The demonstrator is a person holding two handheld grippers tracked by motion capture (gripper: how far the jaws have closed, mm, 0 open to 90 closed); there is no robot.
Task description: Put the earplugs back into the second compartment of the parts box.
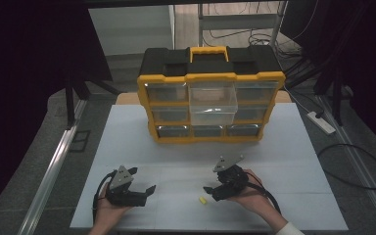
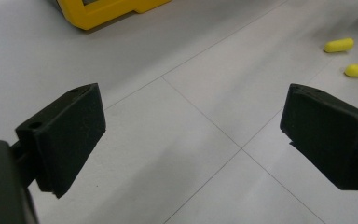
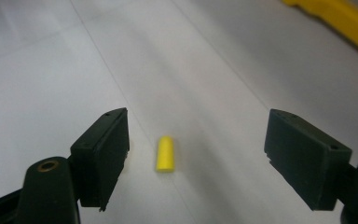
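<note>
White table (image 1: 284,147) bears an unlabelled yellow plug (image 3: 165,153) between right gripper (image 3: 196,154) jaws.

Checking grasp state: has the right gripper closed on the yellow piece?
No: the yellow piece lies on the table between the right gripper pads, untouched.

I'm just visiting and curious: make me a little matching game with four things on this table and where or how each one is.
Things:
1. yellow earplug
2. storage box
3. clear drawer
4. left claw

States or places:
A. pulled partway out
B. open, with nothing between its jaws
C. lying on the white table between the right claw's open jaws
D. standing at the far side of the table

Pairs: 1-C, 2-D, 3-A, 4-B
</note>
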